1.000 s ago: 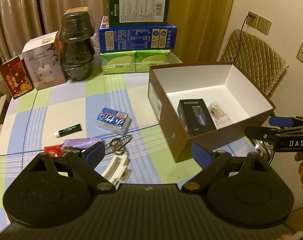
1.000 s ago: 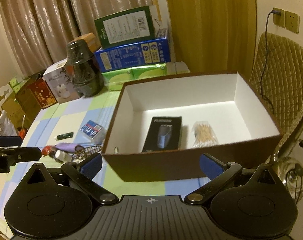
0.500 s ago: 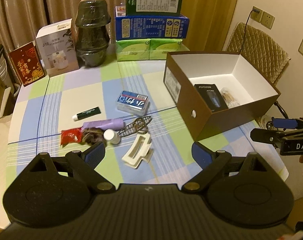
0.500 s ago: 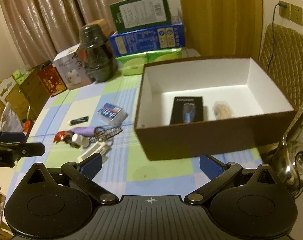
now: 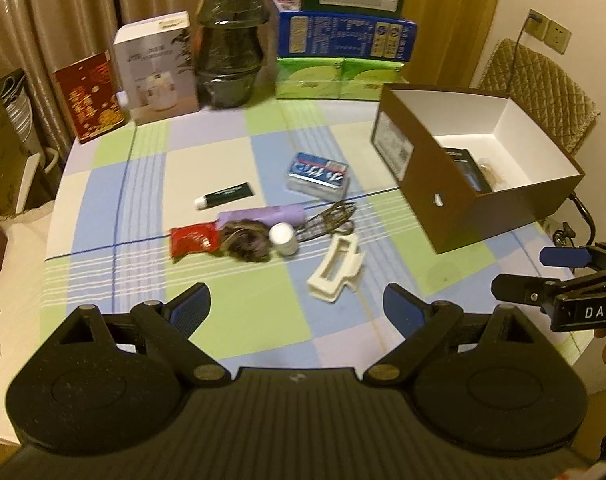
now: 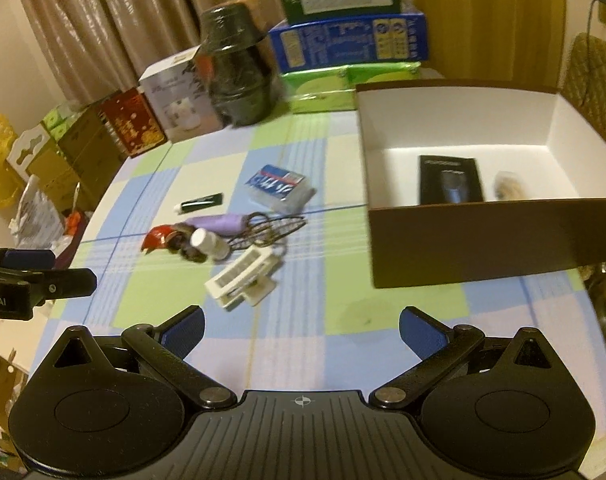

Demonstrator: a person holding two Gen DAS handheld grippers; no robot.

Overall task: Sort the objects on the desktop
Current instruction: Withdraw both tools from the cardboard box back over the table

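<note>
Both grippers spread wide above the table, gripping nothing.

Left gripper [image 5: 297,306] and right gripper [image 6: 301,330] hovering short of the clutter: white clip [image 5: 335,270] nearest, bottle [image 5: 282,238] and whisk [image 5: 329,218] just beyond, brown box [image 6: 483,240] to the right.

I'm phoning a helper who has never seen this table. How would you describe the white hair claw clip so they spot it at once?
Start at the open brown box on the checked tablecloth, then look to the loose pile of small things beside it. The white hair claw clip lies at the pile's near edge, just in front of the dark wire whisk. It is the only flat, cream-white openwork piece there.
</note>
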